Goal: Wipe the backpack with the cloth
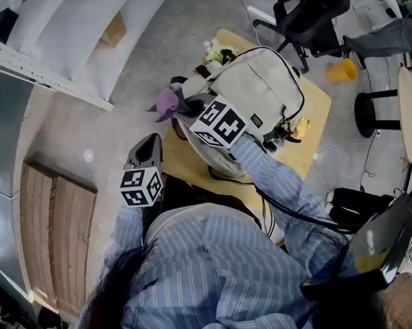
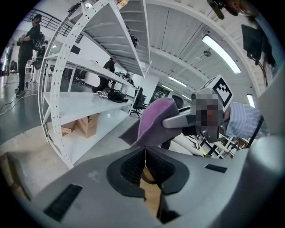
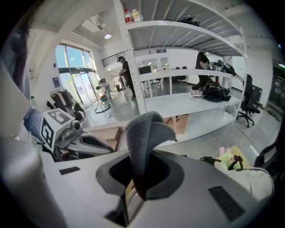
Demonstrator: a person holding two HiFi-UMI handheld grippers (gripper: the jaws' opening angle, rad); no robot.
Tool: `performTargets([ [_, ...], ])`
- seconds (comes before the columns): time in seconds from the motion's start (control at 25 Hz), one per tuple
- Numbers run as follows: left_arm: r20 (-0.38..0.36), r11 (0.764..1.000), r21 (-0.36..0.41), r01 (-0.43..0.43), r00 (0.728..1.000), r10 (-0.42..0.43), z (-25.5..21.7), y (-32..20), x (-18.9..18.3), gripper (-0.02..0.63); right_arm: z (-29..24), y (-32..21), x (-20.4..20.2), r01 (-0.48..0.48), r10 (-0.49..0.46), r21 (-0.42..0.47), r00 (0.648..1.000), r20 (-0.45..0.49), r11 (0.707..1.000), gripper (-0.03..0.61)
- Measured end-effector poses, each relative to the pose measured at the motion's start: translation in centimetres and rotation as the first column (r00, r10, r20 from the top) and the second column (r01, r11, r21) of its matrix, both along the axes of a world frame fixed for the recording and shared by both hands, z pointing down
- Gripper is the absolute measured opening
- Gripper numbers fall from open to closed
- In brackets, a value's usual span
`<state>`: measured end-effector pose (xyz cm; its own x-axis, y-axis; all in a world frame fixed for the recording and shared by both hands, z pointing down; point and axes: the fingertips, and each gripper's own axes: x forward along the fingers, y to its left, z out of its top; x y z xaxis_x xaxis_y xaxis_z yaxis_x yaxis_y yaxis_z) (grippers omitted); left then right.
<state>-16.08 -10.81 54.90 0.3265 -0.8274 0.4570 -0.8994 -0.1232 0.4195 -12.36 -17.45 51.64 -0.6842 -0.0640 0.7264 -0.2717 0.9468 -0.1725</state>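
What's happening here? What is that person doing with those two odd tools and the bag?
A person in a striped shirt holds a gripper in each hand above a wooden table with a beige backpack on it. The right gripper is clamped on a purple cloth beside the backpack's left edge; whether they touch is unclear. The left gripper is shut and empty, off to the side.

Out of sight, or nearly
Behind the right gripper (image 1: 192, 105) and a sleeve (image 1: 279, 182), the near side of the backpack (image 1: 260, 84); under that, most of the table (image 1: 317, 104); between the jaws, the lower end of the cloth (image 3: 149, 133); past the top edge, part of the chair (image 1: 314, 7).
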Motion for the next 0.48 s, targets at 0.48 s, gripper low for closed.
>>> performTargets([
  [0.48,0.009,0.998,0.066,-0.018,1.0,0.018,-2.6,2.7,2.5,0.006,-0.5,0.0,6.4,-0.189,0.189,-0.01,0.982,0.027,0.982,0.041],
])
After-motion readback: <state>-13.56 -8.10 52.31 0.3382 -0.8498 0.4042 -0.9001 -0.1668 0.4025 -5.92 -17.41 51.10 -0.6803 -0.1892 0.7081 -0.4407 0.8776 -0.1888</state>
